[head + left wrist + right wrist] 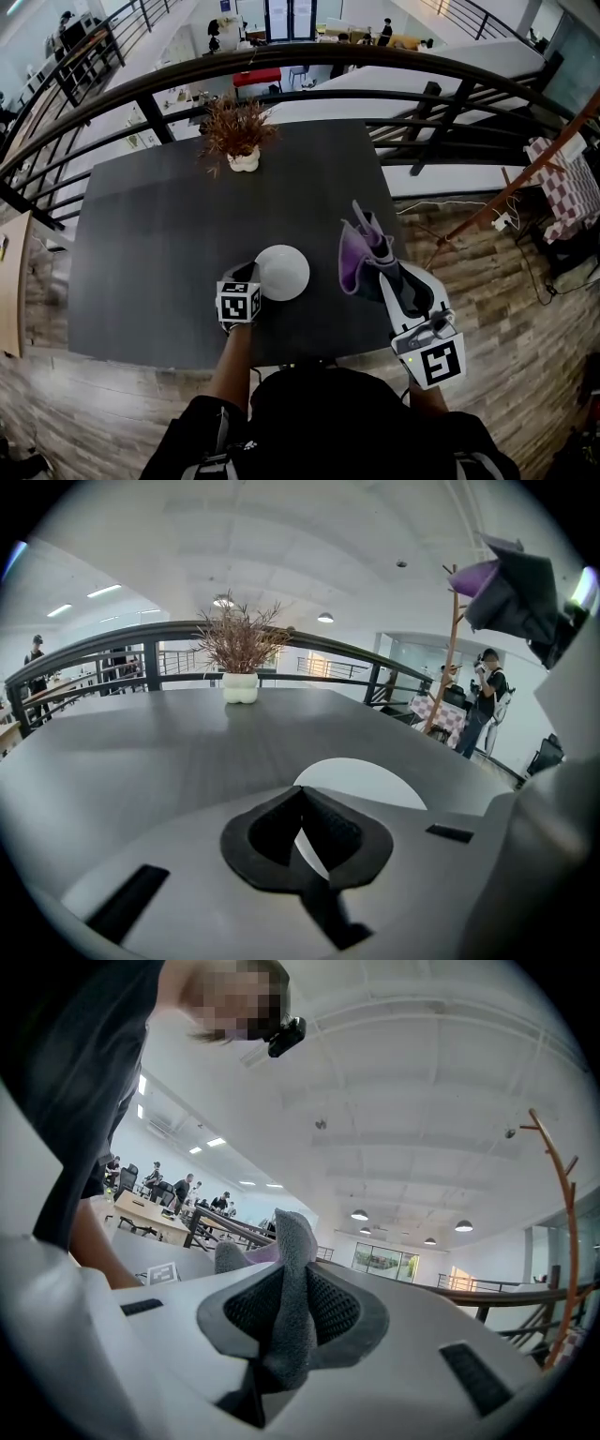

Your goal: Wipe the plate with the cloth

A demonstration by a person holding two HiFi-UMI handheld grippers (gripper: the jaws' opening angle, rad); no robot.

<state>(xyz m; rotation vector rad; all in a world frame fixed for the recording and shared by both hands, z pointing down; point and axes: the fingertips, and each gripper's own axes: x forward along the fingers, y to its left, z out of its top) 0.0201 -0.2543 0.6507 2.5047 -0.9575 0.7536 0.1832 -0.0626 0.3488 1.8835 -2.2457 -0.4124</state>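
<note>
In the head view, our left gripper [251, 277] sits at the near-left rim of the plate [284, 270], which lies on the dark table [150, 234]. Our right gripper [381, 264] holds the cloth [359, 251] raised to the right of the plate, apart from it.

In the left gripper view, the pads are clamped on the plate's thin rim, and the rest of the plate spreads beyond the fingertips.

In the right gripper view, the pads are clenched on the cloth, with a fold standing above them.

We judge the step to be steadying the plate, so we keep that pinch firm and bring the cloth down flat. Bare table runs ahead of the fingertips to the potted plant [237, 133]. The near table edge lies close behind the left gripper.
</note>
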